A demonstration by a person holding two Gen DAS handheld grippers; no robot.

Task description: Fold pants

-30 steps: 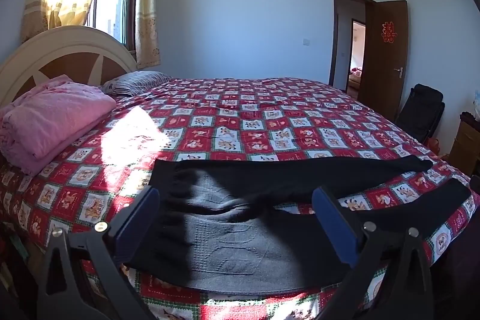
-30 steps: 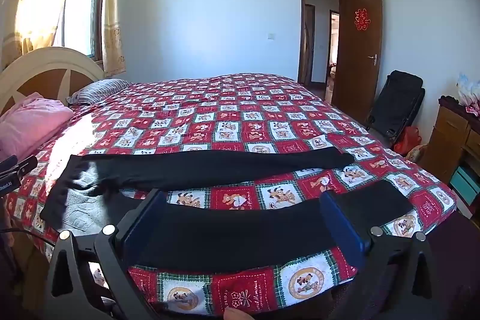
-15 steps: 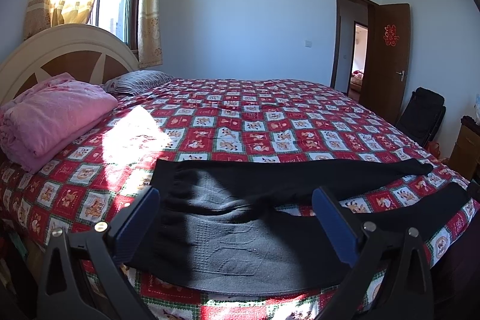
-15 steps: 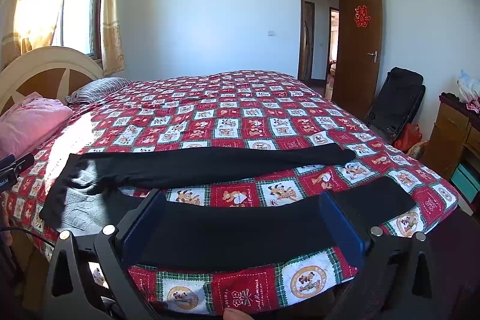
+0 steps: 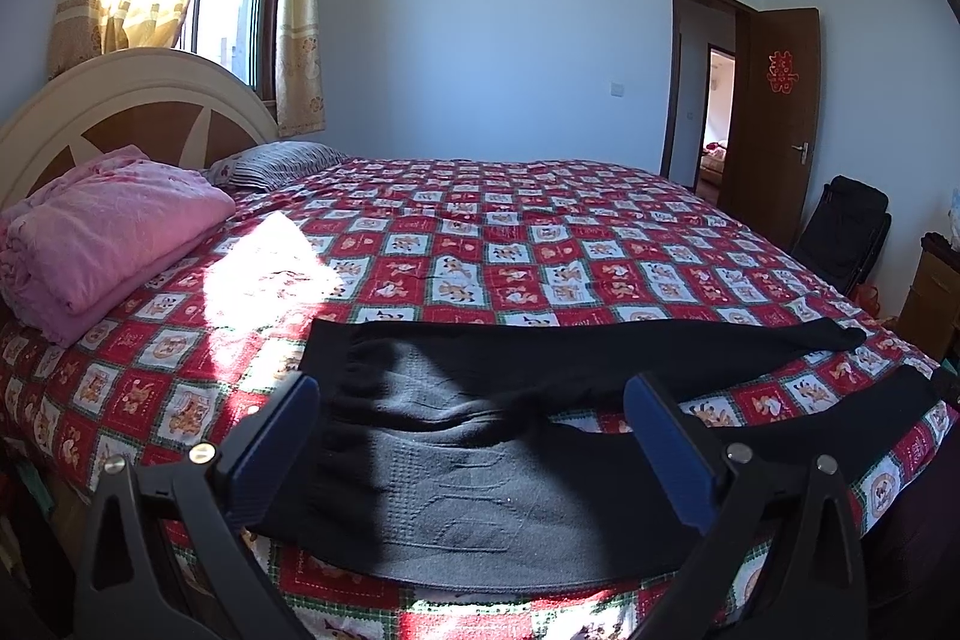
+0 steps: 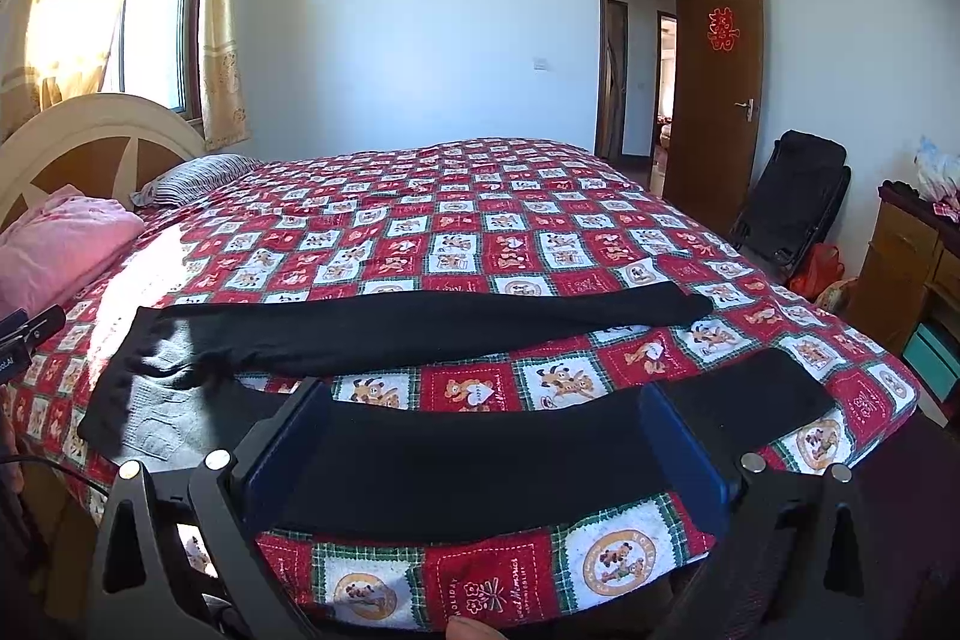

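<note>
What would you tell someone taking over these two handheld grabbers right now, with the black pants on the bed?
Left gripper: jaws open, empty, above the waist end.
Right gripper: jaws open, empty, above the near leg.
Black pants: spread flat on the checked bedspread near its front edge, waist toward the headboard, legs apart.
Done: pants laid out; no fold made.
Left: probably bring one leg over the other, then fold lengthwise.
</note>
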